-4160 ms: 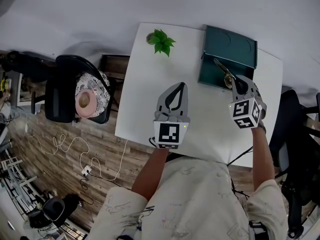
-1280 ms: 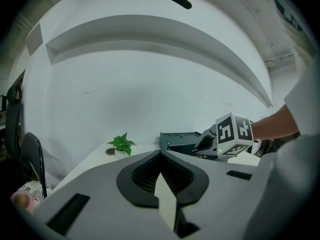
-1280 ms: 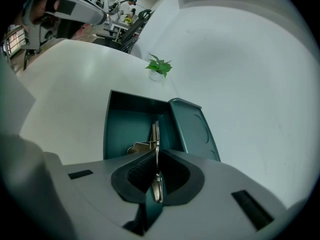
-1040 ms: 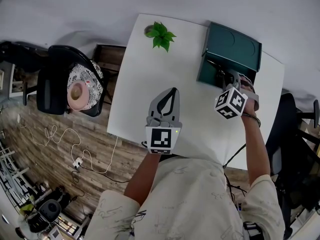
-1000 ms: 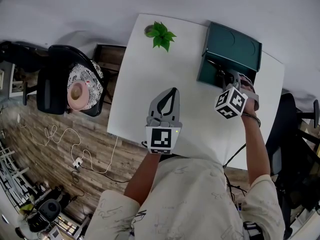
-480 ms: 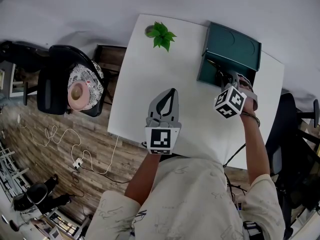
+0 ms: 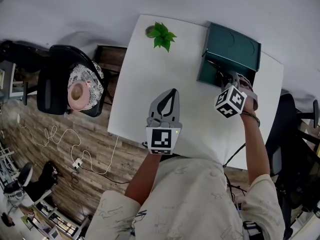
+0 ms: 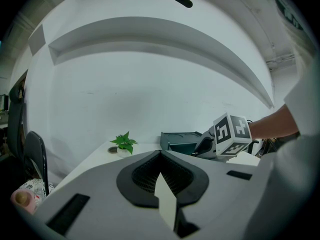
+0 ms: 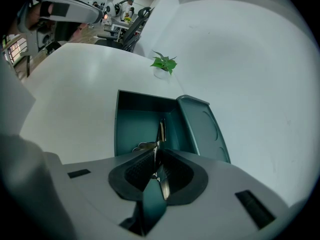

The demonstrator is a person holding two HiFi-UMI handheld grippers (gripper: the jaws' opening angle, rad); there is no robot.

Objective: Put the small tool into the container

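Small metal tool (image 9: 161, 132) between just-parted right tongs (image 9: 155, 153), tip in open teal container (image 9: 132, 121).

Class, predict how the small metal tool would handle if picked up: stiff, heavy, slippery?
The small metal tool looks thin and metallic, so it is probably stiff and light. Its shiny surface suggests it may slip in a pinch.

A white surface (image 7: 165, 74) is set on a wood-plank floor (image 7: 100, 159). A small green potted plant (image 7: 161, 35) is positioned upright near its far left corner. A black chair (image 7: 52, 91) is located left of the surface, and a patterned cushion (image 7: 93, 79) and a pink round item (image 7: 78, 95) are carried on it. A white cable (image 7: 77, 162) is laid loosely on the floor.
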